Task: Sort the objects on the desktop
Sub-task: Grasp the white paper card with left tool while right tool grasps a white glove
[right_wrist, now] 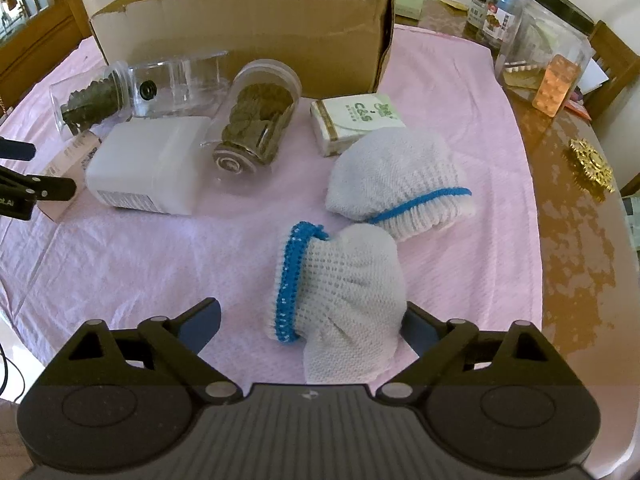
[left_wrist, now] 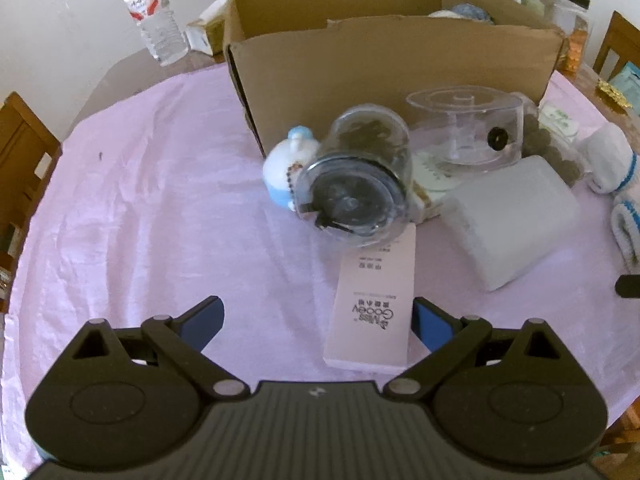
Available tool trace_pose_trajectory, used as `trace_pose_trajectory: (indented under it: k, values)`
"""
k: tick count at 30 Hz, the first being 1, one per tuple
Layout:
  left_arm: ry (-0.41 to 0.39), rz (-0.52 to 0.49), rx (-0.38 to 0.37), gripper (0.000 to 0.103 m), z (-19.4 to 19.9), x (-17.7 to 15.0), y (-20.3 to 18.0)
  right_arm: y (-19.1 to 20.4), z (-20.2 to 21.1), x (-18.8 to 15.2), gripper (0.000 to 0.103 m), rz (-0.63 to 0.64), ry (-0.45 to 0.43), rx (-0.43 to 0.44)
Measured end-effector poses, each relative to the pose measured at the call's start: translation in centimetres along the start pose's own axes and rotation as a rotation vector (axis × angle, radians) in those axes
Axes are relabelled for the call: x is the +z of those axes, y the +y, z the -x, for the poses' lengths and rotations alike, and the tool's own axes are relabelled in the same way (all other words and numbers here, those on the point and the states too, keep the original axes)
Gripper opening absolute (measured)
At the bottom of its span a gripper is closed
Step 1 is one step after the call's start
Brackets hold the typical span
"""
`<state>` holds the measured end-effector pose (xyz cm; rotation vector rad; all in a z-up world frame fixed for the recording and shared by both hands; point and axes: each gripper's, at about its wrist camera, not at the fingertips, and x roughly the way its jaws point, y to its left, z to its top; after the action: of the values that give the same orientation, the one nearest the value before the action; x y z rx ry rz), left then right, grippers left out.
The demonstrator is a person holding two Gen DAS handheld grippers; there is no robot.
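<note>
My left gripper [left_wrist: 318, 320] is open, its fingers either side of the near end of a flat pink box [left_wrist: 374, 300] lying on the pink cloth. Behind the box lies a clear jar [left_wrist: 360, 178] on its side, beside a white and blue figurine [left_wrist: 286, 168], a clear plastic dispenser [left_wrist: 468, 128] and a white block [left_wrist: 508, 220]. My right gripper [right_wrist: 310, 324] is open around a white knit glove with a blue cuff [right_wrist: 344, 300]. A second such glove [right_wrist: 396, 180] lies just beyond. An open cardboard box [left_wrist: 392, 64] stands at the back; it also shows in the right wrist view [right_wrist: 248, 24].
A water bottle [left_wrist: 152, 16] stands at the back left. In the right wrist view a tissue pack [right_wrist: 356, 120] and a jar of brown pieces [right_wrist: 256, 120] lie near the box, and large jars [right_wrist: 544, 44] stand on the bare wooden table at the right. Wooden chairs surround the table.
</note>
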<state>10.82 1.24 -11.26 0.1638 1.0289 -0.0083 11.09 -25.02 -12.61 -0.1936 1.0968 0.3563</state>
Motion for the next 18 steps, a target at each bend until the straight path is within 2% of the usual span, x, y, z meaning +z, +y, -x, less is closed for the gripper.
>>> trace_pose_trajectory:
  k: [3,8,12,18]
  values:
    - [-0.038,-0.059,-0.005,0.096,0.4,-0.2,-0.5,0.0,-0.2,0.0,0.098,0.006,0.000,-0.001]
    - [-0.064,-0.163,-0.039,0.073,0.2,-0.1,-2.5,0.2,-0.6,-0.2,0.102,0.022,0.000,-0.004]
    - [-0.072,-0.151,-0.068,0.066,-0.4,0.3,-2.4,0.5,-0.6,-0.4,0.103,0.034,-0.005,-0.010]
    - [-0.075,-0.142,-0.120,0.048,-0.8,1.0,-1.9,0.4,-0.6,-0.5,0.103,0.034,-0.014,-0.009]
